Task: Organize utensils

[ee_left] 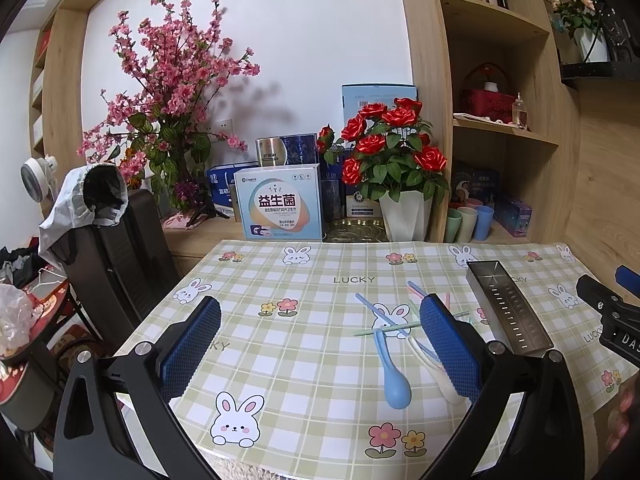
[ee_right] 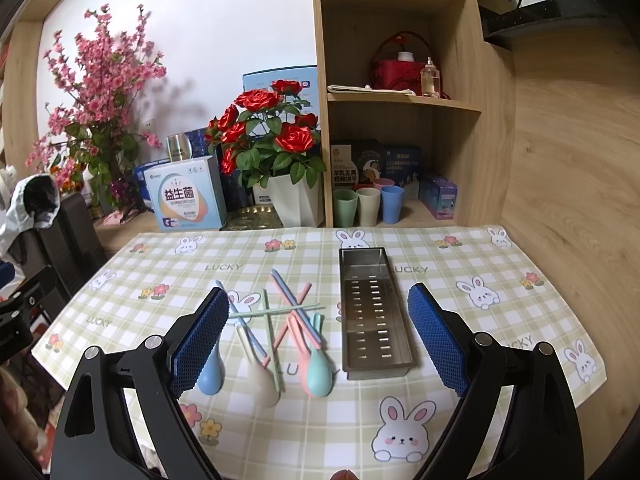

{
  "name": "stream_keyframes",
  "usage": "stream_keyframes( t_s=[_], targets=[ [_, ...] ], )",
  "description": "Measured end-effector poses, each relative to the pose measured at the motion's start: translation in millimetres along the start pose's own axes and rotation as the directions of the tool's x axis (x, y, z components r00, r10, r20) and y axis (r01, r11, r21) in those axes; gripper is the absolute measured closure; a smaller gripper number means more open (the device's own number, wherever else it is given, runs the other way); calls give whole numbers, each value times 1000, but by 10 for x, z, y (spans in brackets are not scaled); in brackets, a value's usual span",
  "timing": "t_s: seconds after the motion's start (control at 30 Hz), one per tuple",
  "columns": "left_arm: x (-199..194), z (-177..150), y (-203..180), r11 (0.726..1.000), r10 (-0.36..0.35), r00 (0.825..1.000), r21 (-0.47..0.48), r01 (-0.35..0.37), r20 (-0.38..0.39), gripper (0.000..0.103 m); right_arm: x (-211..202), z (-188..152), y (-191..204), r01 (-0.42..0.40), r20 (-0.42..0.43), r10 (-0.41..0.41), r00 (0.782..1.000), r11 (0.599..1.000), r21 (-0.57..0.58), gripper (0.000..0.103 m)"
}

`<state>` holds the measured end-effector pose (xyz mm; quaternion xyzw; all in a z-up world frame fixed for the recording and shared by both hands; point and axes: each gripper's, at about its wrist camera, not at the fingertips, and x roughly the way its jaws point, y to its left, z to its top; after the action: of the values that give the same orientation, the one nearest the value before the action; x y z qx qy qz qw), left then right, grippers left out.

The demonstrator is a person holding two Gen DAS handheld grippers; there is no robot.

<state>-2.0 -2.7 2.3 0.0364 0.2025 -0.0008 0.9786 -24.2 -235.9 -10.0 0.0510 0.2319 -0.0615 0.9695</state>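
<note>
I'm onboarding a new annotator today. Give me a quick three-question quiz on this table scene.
1. True or false: the metal tray already holds utensils.
2. How many spoons lie on the tablecloth? A) two B) four C) six
3. Fill in: both the left gripper and the right gripper have their jaws ____.

Key:
1. False; it is empty.
2. B: the blue spoon, cream spoon, pink spoon and green spoon.
3. Open, nothing between them.
</note>
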Motion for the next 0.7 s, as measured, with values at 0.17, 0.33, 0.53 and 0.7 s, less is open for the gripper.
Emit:
stream_keyframes(
  t_s=[0.17,0.33,0.53,0.7],
  targets=[
    [6,-5,7,1000,0,1000,1,0,-1,5,17,-43,27,-1,0,1,1000,1000,-2,15],
    [5,-20,12,1000,-2,1000,-1,2,-4,5,16,-52,32,-2,-2,2,1000,1000,0,15],
    [10,-18,5,1000,-1,1000,-1,1,-6,5,25,-70,45,-3,-7,3,1000,1000,-3,15],
    [8,-24,7,1000,-2,1000,-1,2,-6,5,35,-69,34,-4,-10,4,1000,1000,0,15]
  ],
)
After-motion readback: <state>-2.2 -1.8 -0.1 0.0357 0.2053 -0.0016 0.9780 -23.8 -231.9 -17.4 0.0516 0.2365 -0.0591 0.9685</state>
